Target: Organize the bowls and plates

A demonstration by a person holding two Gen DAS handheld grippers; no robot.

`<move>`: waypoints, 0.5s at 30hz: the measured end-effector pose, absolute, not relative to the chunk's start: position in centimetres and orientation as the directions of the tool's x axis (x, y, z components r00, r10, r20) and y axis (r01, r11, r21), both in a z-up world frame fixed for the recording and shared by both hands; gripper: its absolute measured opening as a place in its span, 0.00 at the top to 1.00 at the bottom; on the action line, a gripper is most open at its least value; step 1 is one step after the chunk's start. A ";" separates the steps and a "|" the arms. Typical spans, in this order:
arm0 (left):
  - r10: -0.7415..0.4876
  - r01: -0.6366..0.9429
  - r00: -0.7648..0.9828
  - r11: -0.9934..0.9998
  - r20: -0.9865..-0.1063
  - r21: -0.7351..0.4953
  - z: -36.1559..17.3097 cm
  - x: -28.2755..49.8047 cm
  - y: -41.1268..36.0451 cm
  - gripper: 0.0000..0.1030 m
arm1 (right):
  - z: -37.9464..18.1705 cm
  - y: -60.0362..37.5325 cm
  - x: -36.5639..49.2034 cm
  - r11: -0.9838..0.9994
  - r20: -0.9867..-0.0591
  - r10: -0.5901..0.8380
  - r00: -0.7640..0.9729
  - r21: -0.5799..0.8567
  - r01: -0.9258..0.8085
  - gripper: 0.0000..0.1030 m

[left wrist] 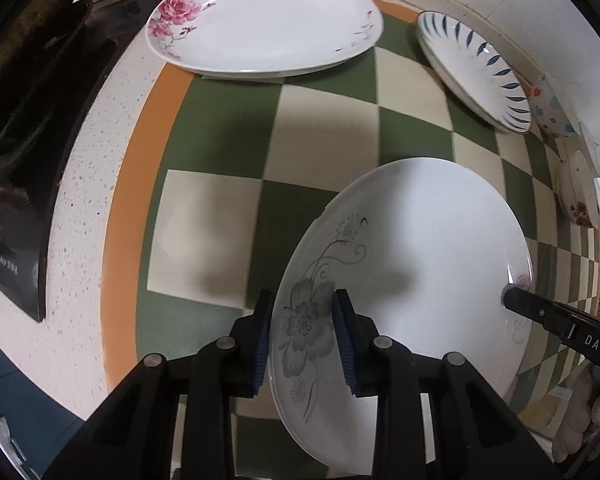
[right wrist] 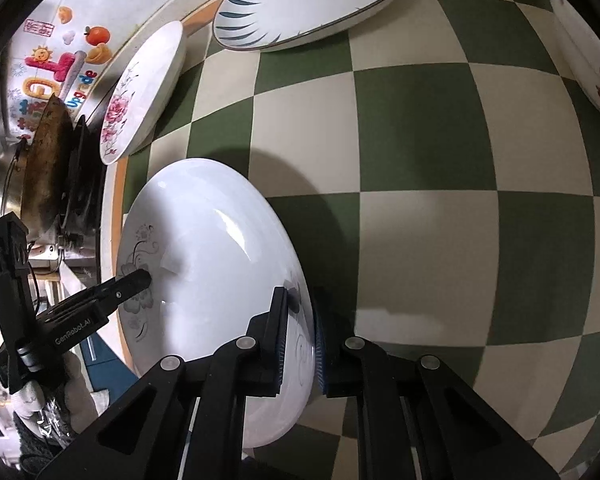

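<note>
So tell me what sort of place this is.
Most likely a home kitchen counter: a worn wok on a black cooktop, a speckled countertop under a checkered mat, and several dinner plates.

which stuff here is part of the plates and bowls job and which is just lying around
Part of the job:
grey-flower plate, gripped at opposite rims by the left gripper and right gripper
pink-rose plate
blue-leaf plate
red-flower dish

Just lying about:
wok
checkered mat
wall stickers

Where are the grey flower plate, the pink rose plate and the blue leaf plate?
grey flower plate (left wrist: 420, 248), left wrist view, bare white centre.
pink rose plate (left wrist: 275, 20), left wrist view, white middle.
blue leaf plate (right wrist: 312, 4), right wrist view, white inner face.
</note>
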State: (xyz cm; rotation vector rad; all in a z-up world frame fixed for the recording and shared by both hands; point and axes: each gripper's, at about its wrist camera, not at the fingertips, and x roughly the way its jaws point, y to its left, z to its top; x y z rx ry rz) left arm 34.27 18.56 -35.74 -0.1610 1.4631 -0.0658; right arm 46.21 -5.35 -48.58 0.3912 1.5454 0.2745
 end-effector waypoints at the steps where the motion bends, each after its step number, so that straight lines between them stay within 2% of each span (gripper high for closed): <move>1: -0.140 -0.054 0.112 0.988 -0.984 -0.147 -35.7 34.0 18.3 0.74 | -48.2 -6.1 46.0 0.906 -0.909 0.417 0.013 0.416 0.071 0.87; 8: -0.131 -0.034 0.142 0.990 -0.981 -0.137 -33.3 32.2 14.8 0.74 | -45.9 -10.6 44.7 0.902 -0.904 0.427 0.025 0.428 0.057 0.87; 15: -0.127 -0.002 0.146 0.992 -0.981 -0.128 -33.6 33.1 9.8 0.74 | -44.7 -16.1 42.9 0.902 -0.904 0.426 0.033 0.427 0.062 0.87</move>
